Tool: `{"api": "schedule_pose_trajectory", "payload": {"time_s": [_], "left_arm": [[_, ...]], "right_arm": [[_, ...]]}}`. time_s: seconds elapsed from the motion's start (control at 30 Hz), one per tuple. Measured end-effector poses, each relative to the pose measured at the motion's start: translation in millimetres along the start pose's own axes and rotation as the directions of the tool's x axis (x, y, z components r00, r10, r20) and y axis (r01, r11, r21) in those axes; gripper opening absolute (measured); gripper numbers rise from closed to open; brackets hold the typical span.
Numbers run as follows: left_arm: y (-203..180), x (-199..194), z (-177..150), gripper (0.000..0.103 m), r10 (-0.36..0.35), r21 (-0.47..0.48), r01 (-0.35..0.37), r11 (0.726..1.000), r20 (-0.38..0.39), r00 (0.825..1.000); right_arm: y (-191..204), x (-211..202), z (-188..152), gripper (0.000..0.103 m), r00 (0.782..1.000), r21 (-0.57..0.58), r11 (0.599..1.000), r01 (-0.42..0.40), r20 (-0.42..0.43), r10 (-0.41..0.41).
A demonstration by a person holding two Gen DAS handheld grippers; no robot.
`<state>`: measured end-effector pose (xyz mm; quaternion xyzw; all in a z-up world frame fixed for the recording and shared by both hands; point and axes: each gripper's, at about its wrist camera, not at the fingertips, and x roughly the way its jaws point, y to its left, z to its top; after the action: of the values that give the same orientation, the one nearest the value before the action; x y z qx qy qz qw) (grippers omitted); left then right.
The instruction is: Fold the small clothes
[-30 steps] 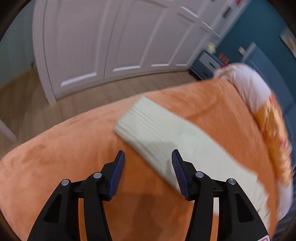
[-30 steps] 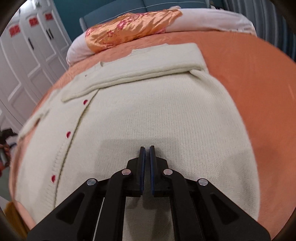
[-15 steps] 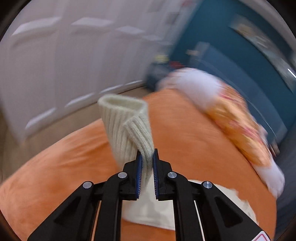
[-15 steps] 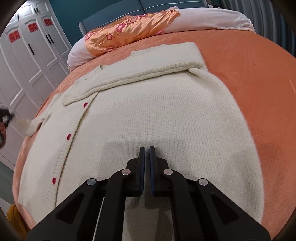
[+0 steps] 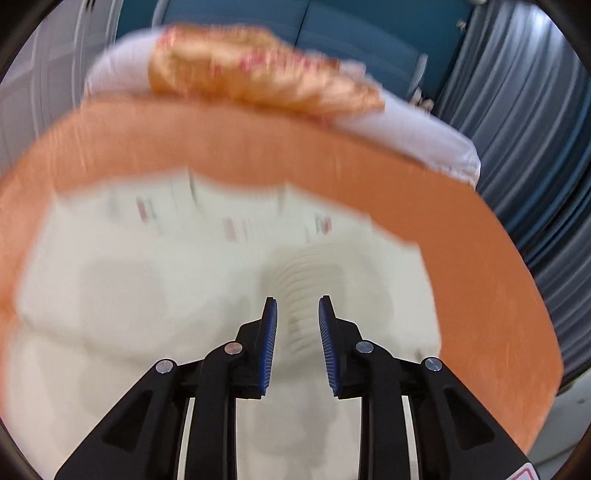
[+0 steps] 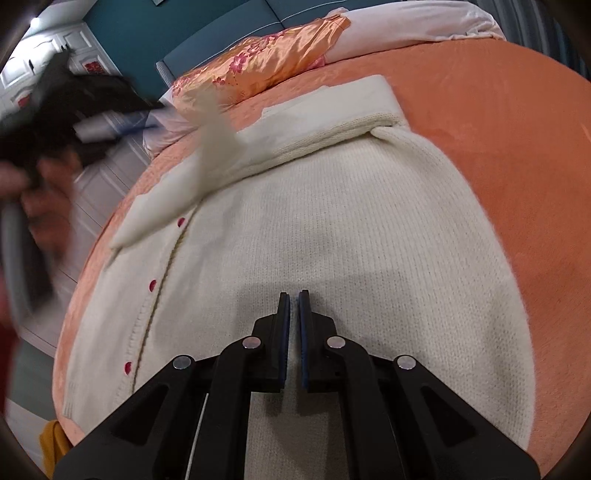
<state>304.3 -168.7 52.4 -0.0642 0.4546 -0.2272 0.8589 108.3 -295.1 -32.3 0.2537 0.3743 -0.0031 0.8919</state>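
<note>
Cardigan (image 6: 332, 236): cream knit with small red buttons (image 6: 152, 284), spread flat on the orange bedspread (image 6: 517, 155), directly ahead of and beneath the right gripper (image 6: 293, 295). One sleeve (image 6: 332, 110) lies folded across the top of the garment, far ahead of that gripper; the other sleeve (image 6: 207, 155) hangs raised in the air ahead and to its left, its tip held up near the blurred left gripper (image 6: 92, 99), while its lower part drapes onto the button edge. The right gripper's jaws are closed to a thin slit with nothing visible between them, just above the knit and casting a shadow on it.

In the left wrist view, heavily motion-blurred, the left gripper (image 5: 297, 306) has its jaws parted, and the ribbed cuff (image 5: 306, 280) lies between and just ahead of the blue pads (image 5: 269, 343); whether either pad touches it cannot be told. The cardigan body (image 5: 147, 295) fills the area below.

Beyond the garment, an orange floral pillow (image 6: 273, 59) rests on a white pillow (image 6: 413, 22) against a blue headboard (image 6: 221, 40). White cabinet doors (image 6: 96, 177) stand to the left of the right gripper; grey curtains (image 5: 524, 122) hang to the right of the left one.
</note>
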Motion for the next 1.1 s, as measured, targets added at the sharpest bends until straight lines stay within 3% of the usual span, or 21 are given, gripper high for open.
{"api": "schedule_pose_trajectory", "payload": {"time_s": [0.13,0.23,0.27,0.3,0.4,0.5,0.6,0.73,0.77,0.8,0.83,0.87,0.93,1.0,1.07,1.1], "left_arm": [[44,-11,-26,0.027,-0.026,-0.118,0.024,0.993,-0.018,1.000],[96,-31,-17,0.038,0.041,-0.191,-0.032,0.981,0.042,0.998],[121,-42,-17,0.039,0.071,-0.226,-0.056,0.973,0.061,0.996],[135,-47,-14,0.041,0.093,-0.249,-0.075,0.966,0.064,0.994],[198,-50,-8,0.041,0.139,-0.379,-0.118,0.918,0.030,0.990],[233,-51,-10,0.041,0.137,-0.475,-0.112,0.873,0.019,0.990],[249,-50,-11,0.041,0.114,-0.517,-0.090,0.851,0.014,0.993],[263,-43,-12,0.041,0.073,-0.570,-0.041,0.821,0.033,0.997],[265,-43,-12,0.041,0.065,-0.578,-0.031,0.816,0.038,0.997],[266,-43,-11,0.036,0.058,-0.586,-0.021,0.810,0.045,0.997],[264,-43,-7,0.013,0.053,-0.585,-0.010,0.811,0.057,0.997],[263,-46,-3,0.005,0.070,-0.576,-0.020,0.818,0.065,0.995],[257,-58,10,0.005,0.090,-0.546,-0.005,0.838,0.129,0.987],[243,-73,20,0.005,0.141,-0.482,-0.030,0.876,0.197,0.970],[232,-74,23,0.006,0.162,-0.424,-0.054,0.904,0.223,0.961],[228,-67,22,0.006,0.161,-0.403,-0.065,0.913,0.209,0.965]], "right_arm": [[1,-2,4,0.007,1.000,0.010,1.000,-0.009,-0.021,0.009],[16,-7,14,0.030,1.000,-0.041,0.999,0.006,-0.019,-0.007],[24,-10,20,0.044,1.000,-0.067,0.998,0.021,0.006,-0.020],[33,-12,30,0.046,0.999,-0.095,0.995,0.020,0.031,-0.017],[43,-2,61,0.046,0.999,-0.097,0.995,0.002,0.034,0.002],[35,26,104,0.046,0.999,-0.006,1.000,0.008,0.040,-0.008],[27,56,131,0.047,0.997,0.060,0.995,0.080,0.012,-0.081],[25,93,142,0.047,0.995,0.089,0.992,0.091,-0.059,-0.086],[27,97,144,0.043,0.994,0.078,0.993,0.091,-0.067,-0.086],[34,102,148,0.024,0.992,0.046,0.993,0.106,-0.070,-0.102],[42,101,155,0.009,0.994,0.014,0.996,0.086,-0.070,-0.084],[48,94,160,0.009,0.997,-0.003,0.998,0.066,-0.043,-0.066],[71,59,182,0.008,0.995,-0.063,0.998,-0.025,0.097,0.031],[85,24,194,0.008,0.970,-0.111,0.992,-0.065,0.225,0.089],[77,6,198,0.008,0.946,-0.110,0.992,-0.064,0.309,0.095],[68,11,196,0.008,0.951,-0.102,0.994,-0.029,0.305,0.059]]}}
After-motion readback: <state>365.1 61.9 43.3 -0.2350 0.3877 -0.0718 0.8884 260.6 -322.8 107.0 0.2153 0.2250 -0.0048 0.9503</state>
